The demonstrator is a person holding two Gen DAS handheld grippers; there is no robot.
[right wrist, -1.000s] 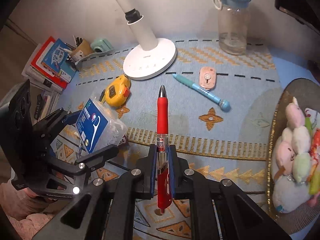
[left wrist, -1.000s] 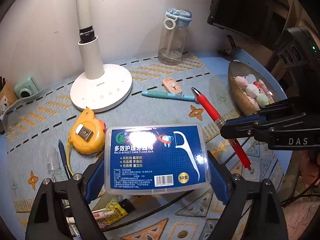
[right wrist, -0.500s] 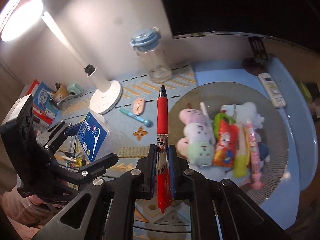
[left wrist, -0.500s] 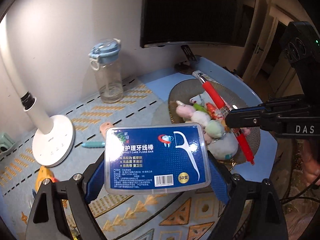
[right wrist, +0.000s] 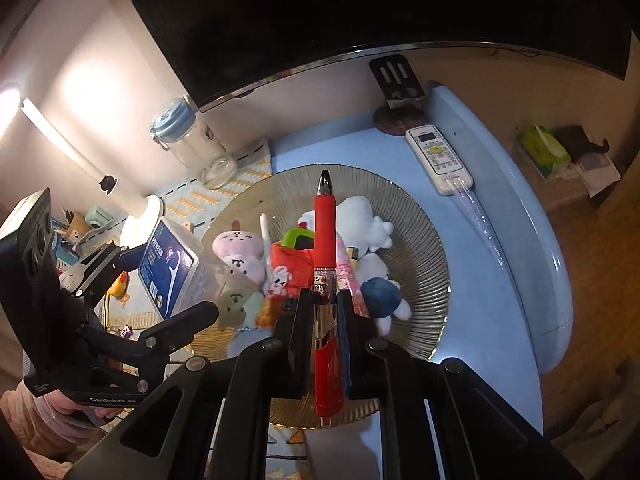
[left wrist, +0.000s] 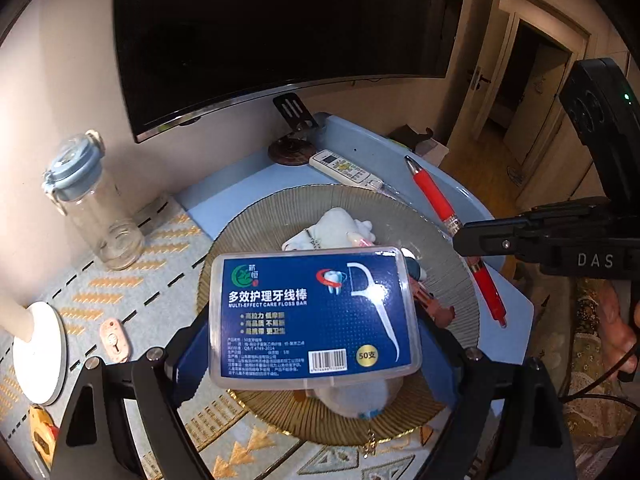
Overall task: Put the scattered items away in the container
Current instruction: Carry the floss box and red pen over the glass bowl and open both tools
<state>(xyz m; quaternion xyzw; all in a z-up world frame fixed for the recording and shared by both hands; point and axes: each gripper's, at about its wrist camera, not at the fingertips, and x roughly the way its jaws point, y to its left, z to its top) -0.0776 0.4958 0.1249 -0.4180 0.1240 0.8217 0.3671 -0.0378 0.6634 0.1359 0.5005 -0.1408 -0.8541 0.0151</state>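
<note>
Both grippers clamped: floss box, pen.

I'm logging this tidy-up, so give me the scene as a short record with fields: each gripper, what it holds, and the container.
left gripper: shut on floss box, held above the dish
right gripper: shut on red pen, held above the dish
container: ribbed glass dish, already holding plush toys
nearby: remote control beside the dish

Lamp-lit room corner with a dark screen

A large black monitor fills twelve o'clock against a pale wall; wooden floor at three, doorway at two.
</note>
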